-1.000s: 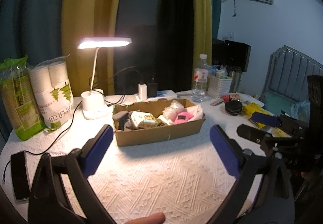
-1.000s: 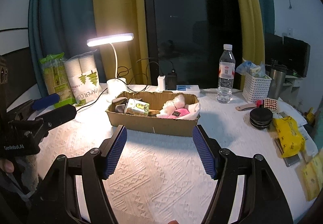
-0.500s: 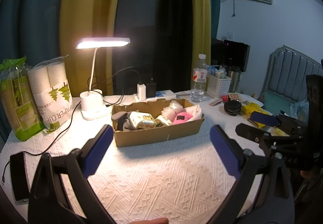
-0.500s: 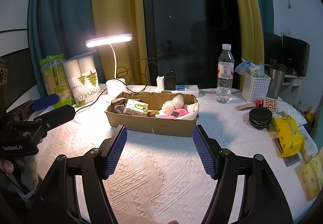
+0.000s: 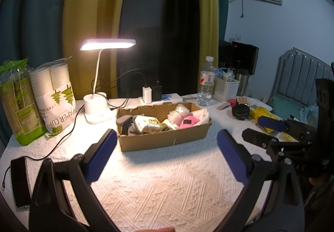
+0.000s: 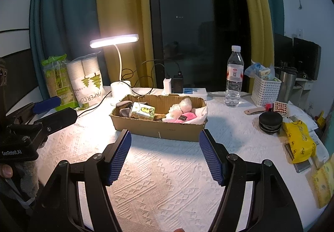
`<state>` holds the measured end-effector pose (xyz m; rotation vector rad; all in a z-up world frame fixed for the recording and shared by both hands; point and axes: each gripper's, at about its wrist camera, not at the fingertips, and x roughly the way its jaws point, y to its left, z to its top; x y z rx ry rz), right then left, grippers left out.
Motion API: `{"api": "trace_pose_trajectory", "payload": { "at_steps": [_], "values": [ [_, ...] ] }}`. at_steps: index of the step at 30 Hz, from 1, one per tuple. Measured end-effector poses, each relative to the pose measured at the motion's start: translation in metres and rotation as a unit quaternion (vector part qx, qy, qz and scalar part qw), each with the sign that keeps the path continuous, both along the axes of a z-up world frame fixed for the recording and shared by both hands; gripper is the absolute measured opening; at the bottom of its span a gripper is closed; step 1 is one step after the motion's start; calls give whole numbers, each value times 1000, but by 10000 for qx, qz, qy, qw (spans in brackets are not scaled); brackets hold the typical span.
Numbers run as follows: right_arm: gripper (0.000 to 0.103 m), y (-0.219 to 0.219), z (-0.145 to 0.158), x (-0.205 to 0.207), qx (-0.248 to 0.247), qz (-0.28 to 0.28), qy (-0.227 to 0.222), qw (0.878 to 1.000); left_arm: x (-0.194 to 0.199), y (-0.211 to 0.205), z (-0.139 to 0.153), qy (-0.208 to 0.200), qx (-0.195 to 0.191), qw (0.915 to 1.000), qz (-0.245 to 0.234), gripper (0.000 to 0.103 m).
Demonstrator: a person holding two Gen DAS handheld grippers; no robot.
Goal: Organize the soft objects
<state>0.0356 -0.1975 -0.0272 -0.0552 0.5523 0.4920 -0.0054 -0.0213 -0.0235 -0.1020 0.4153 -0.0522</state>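
Hovering with left tongs (image 5: 165,159) and right tongs (image 6: 165,156) both wide open, empty, before cardboard box (image 6: 158,127) of soft objects mid-counter (image 6: 167,186); probably approaching squarely, descending onto one item.

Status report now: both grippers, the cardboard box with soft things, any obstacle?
Left gripper open, empty. Right gripper open, empty. Cardboard box ahead, pink plush inside. White cloth between: nothing blocking.

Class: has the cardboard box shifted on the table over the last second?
No. The cardboard box keeps its spot beside the lamp base in both views.
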Motion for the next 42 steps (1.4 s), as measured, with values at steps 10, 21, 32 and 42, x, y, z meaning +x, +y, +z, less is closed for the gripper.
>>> {"api": "trace_pose_trajectory", "payload": {
  "at_steps": [10,21,32,42],
  "values": [
    [71,0,0,0,-2,2,2,10000,-1,0,1,-16,-10,10000,-23,97],
    [71,1,-1,0,-9,3,2,10000,-1,0,2,-28,-23,10000,-29,97],
    [71,2,-1,1,-12,8,3,10000,-1,1,4,-43,-35,10000,-24,97],
    [71,3,-2,4,12,31,32,10000,1,4,7,-84,-50,10000,-18,97]
  ]
}}
